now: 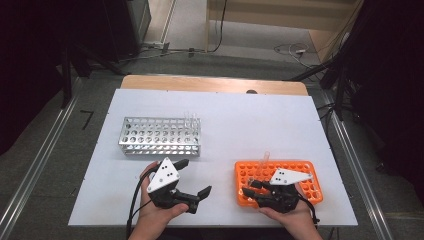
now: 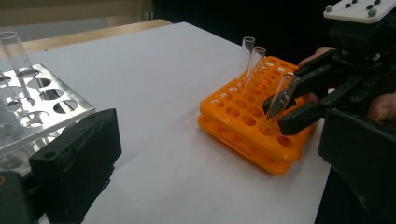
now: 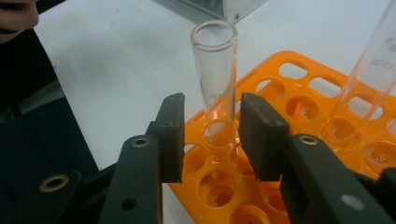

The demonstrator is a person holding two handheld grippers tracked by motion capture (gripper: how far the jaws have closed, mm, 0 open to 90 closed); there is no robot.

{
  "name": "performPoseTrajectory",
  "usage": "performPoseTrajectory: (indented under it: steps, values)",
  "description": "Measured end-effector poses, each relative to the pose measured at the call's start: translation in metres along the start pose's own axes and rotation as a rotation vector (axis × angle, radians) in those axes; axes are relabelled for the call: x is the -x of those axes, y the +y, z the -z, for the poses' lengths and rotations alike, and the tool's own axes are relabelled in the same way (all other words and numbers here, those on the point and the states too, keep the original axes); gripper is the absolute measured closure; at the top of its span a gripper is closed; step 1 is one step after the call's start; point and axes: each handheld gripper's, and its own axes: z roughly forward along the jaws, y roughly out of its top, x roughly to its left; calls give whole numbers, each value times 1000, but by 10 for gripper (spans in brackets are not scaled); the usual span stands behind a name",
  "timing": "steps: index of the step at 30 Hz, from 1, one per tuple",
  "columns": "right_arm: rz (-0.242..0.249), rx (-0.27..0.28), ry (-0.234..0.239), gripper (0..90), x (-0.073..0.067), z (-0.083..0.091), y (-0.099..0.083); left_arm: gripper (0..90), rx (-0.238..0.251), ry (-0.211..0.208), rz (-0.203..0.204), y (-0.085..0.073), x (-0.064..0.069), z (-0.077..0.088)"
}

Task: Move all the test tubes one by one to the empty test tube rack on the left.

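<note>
In the right gripper view the right claw stands with its two pads either side of a glass tube, one pad left and one right of it, a sliver of gap showing at each side; the pads do not yet press the glass, so the claw is loose around the tube rather than clenched on it. The tube sits in a hole near the front left corner of the orange rack, its long axis nearly upright and leaning a little, mouth up, and it crosses the line between the pads squarely; that is the relation the next move hangs on, since the jaws need only come together across the tube's width and then lift along its length to clear the hole. A second tube stands in the same rack off to the right, apart from the pads and likely out of the way.

In the high view the left claw rests on the table between the two racks, jaws spread and holding nothing; it is farther from the tube than the right claw.

Beyond it the metal rack lies toward the far left, a few clear tubes at its right end; a lifted tube would probably travel left and away to reach it.
</note>
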Motion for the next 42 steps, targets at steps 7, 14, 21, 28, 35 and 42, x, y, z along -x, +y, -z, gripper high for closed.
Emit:
performPoseTrajectory:
  steps: [7,14,21,28,35,42]
  values:
    - [4,0,-40,674,-2,-6,-2,0,-10,-13,-8,-2,5,-5]
    - [17,15,-73,736,-4,-6,-3,0,-15,-21,-5,-2,7,-7]
    - [30,62,-60,738,-5,5,3,0,-10,-33,-11,0,10,-8]
    - [70,121,-39,738,-19,18,14,0,0,-57,-11,3,15,-8]
    - [126,108,16,739,-41,12,21,42,22,-115,-5,7,26,-12]
    - [139,90,62,738,-56,5,24,196,34,-183,-3,10,39,-17]
